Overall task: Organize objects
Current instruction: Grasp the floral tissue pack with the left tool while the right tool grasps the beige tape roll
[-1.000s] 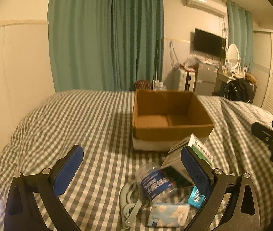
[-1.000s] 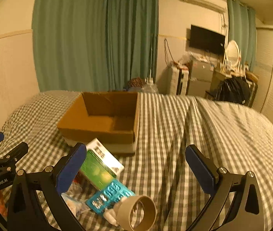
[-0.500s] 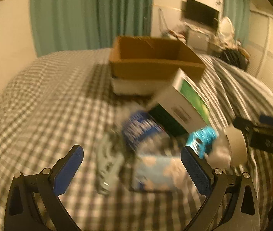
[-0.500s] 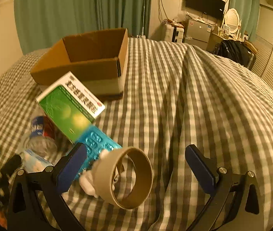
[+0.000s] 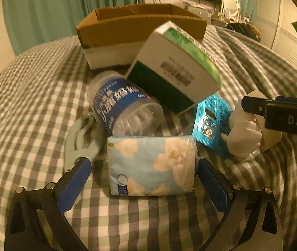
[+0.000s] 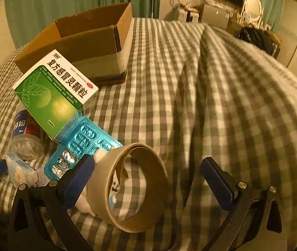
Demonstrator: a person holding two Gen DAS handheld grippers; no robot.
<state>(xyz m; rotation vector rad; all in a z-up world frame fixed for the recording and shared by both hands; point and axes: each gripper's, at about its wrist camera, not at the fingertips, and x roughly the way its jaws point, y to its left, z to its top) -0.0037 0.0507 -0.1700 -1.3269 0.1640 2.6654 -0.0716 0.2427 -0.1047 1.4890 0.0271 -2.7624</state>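
Between the wide-open left hand-held gripper's (image 5: 143, 183) fingers lies the tissue pack (image 5: 151, 165), untouched.

the grey plastic clip (image 5: 79, 138) ahead of the left gripper's left finger is half hidden under the clear bottle (image 5: 123, 106). a white figure (image 6: 89, 190) sits mostly behind the cardboard tape ring (image 6: 136, 186); its shape cannot be made out. checked bedding blurs toward the right.

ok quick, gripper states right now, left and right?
Left gripper: open, holding nothing, fingers either side of the tissue pack.
Right gripper: open, holding nothing, the tape roll sits between its fingers.
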